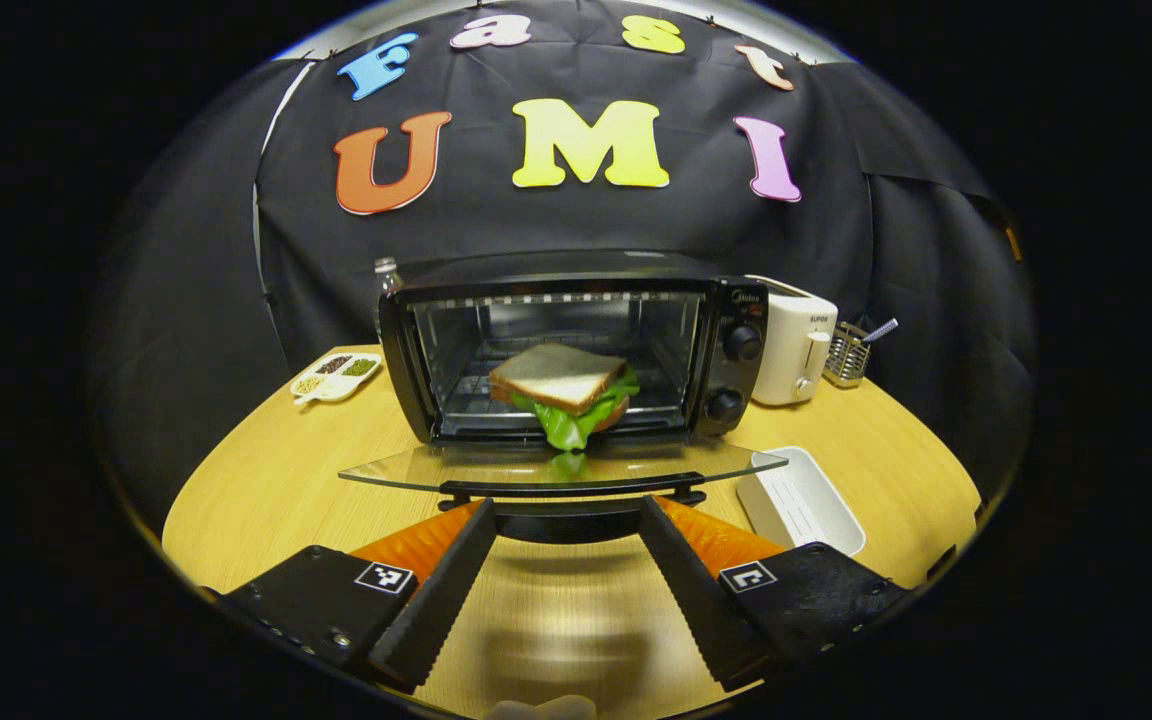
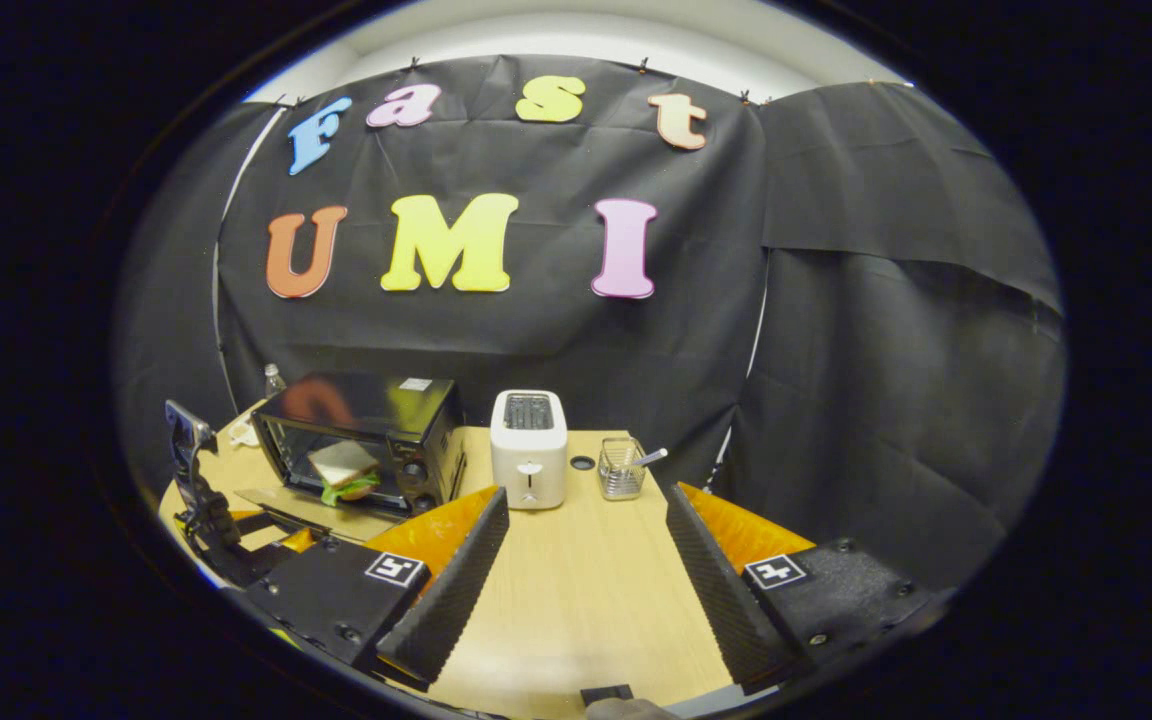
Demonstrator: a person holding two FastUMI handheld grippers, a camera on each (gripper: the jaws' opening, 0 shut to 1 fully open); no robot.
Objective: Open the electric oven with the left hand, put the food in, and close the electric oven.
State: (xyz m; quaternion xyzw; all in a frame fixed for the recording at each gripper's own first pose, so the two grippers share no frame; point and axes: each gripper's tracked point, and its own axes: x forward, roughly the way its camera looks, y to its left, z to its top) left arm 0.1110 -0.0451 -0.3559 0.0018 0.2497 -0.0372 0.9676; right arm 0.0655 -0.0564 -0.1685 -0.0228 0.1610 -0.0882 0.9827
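White toaster (image 2: 528, 448) standing upright on the wooden table (image 2: 586, 590). Just right of the toaster, a wire caddy (image 2: 621, 469) with a utensil handle poking out. In front of the toaster, nearer the table's edge, an empty white tray (image 1: 799, 499). Well left of the toaster, a divided dish (image 1: 336, 377) of seeds and a clear bottle (image 1: 387, 272).

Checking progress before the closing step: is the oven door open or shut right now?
Open. The glass door lies folded down flat in front of the oven, the sandwich sits inside, and the left gripper is at the door's handle.

Sandwich (image 1: 564, 392) inside oven (image 1: 576, 345)
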